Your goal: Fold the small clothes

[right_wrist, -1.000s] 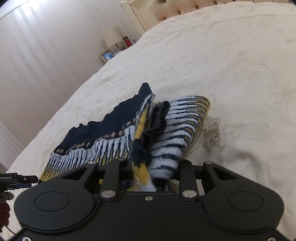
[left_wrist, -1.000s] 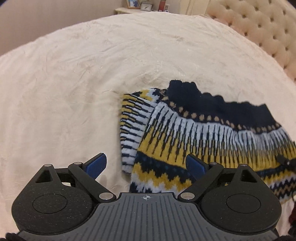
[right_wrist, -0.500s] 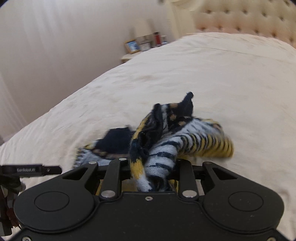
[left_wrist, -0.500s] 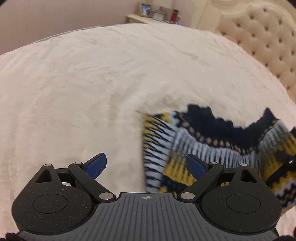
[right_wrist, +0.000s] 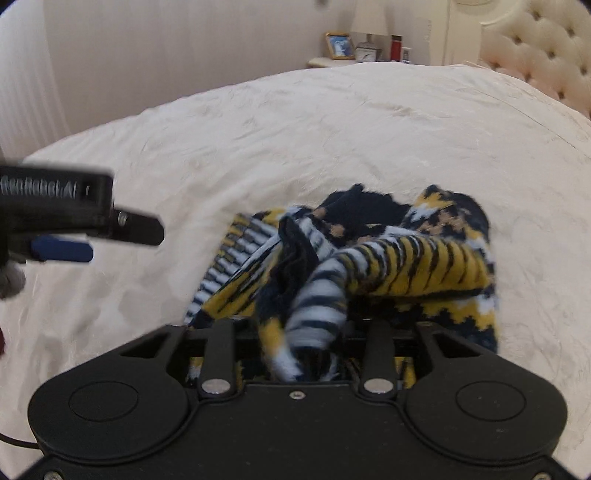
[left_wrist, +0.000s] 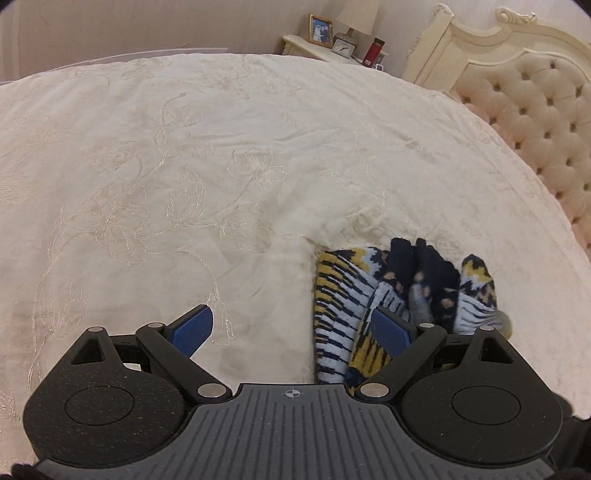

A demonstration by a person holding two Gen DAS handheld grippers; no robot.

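While right gripper (right_wrist: 306, 354) pinches one sweater (right_wrist: 369, 266), left gripper (left_wrist: 291, 328) gapes.

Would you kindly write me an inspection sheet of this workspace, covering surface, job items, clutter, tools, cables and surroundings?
Surface: cream embroidered bedspread, wrinkled near the garment.
Job's things: one knitted sweater, navy, yellow and white, bunched up and partly lifted, not yet folded flat.
Clutter: nothing seen on the bed.
Tools: left tool open and empty, its right blue pad over the sweater's edge; right tool shut on a fold of the sweater.
Cables: a thin dark cable at the lower left edge of the right wrist view.
Surroundings: tufted headboard; nightstand with photo frame, lamp, small clock and red bottle.
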